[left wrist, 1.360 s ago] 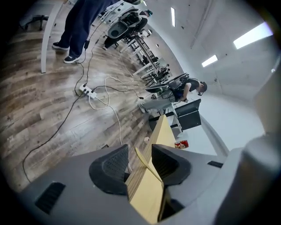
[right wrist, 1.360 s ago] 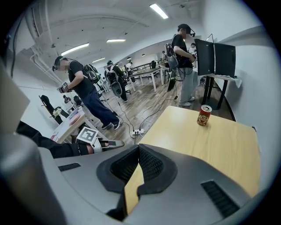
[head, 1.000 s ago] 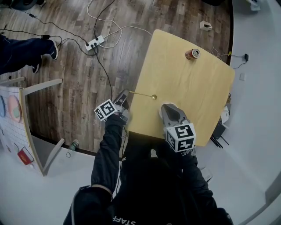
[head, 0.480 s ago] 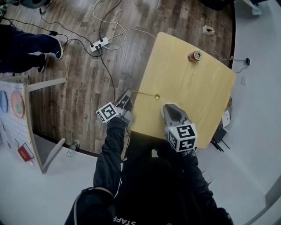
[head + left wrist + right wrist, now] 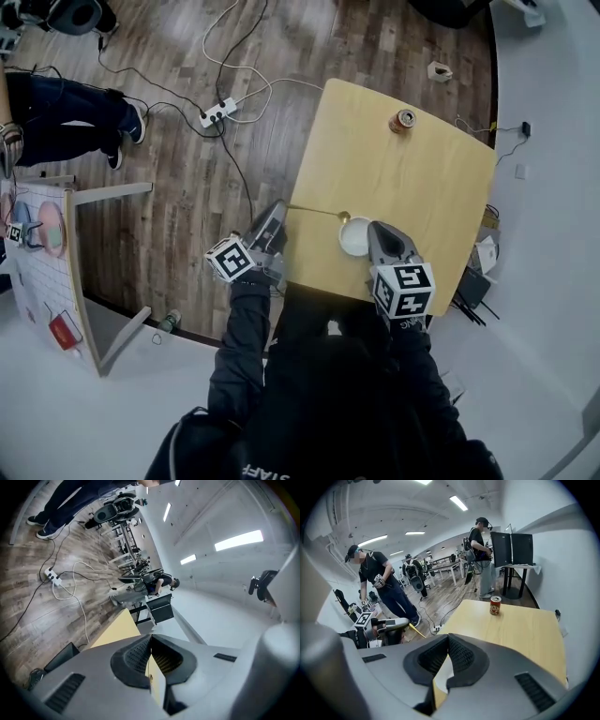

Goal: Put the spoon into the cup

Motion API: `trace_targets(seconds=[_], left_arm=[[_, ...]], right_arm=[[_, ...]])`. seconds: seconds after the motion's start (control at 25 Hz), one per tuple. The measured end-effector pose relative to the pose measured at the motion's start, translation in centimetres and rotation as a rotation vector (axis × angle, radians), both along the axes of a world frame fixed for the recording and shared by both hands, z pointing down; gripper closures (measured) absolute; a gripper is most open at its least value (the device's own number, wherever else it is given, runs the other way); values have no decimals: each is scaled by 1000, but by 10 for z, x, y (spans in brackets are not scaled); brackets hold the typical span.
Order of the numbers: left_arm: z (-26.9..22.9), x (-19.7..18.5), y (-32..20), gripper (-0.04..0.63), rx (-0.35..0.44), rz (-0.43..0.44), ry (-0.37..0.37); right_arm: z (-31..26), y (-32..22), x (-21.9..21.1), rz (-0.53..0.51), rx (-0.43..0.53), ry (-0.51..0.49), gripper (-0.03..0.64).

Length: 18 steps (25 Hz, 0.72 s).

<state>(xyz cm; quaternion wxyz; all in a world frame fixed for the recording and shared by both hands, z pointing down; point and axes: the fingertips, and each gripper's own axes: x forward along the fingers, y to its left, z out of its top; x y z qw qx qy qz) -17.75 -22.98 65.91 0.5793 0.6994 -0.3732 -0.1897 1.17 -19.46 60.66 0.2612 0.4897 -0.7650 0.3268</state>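
Toward the 6 o'clock edge of the table (image 5: 422,187), viewed from above the person, both grippers are working close together. The right gripper (image 5: 374,231) is pinching the wall of the white cup (image 5: 353,239) at the cup's 3 o'clock, with its jaws closed down on it and a white sliver showing between the pads in its own view. The left gripper (image 5: 278,211) is sitting at the cup's 9 o'clock with its jaws clamped tight on the far end of the thin gold spoon (image 5: 314,212). The spoon is lying roughly level, and its bowl is pointing toward 3 o'clock and hanging just beside the cup's rim at about 11 o'clock. It is not inside yet. A drink can (image 5: 404,120) is standing well apart toward the table's 12 o'clock and is playing no part.

Judgement: the step in hand is carrying the bowl over the mouth and lowering it in. To do it well, the right gripper should be holding the cup dead steady while the left is bringing the bowl past the rim toward the centre before dipping it. The handle is slim and pinched at its very end, so it is likely to swivel, and slow tilting is advisable. The left gripper should be releasing only once the bowl is resting on the bottom and the handle is leaning on the rim away from the right jaws.
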Motion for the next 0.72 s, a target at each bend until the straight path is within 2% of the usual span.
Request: trace_targets(seconds=[0.12,0.24,0.48,0.72], left_arm=[[-17,18,9,560,62,48,-32],[-20,39,20,560,69,96,-83],[-7,69,34,560,91,161,-239],[9,97,42,560,88,209,-329]], right_arm=[[-1,8,14,31,8,-2,595],[0,15,26,49,12,-5,595],[3,33,48,68,9,-5,595],[6,53,68,76,-6,0,595]])
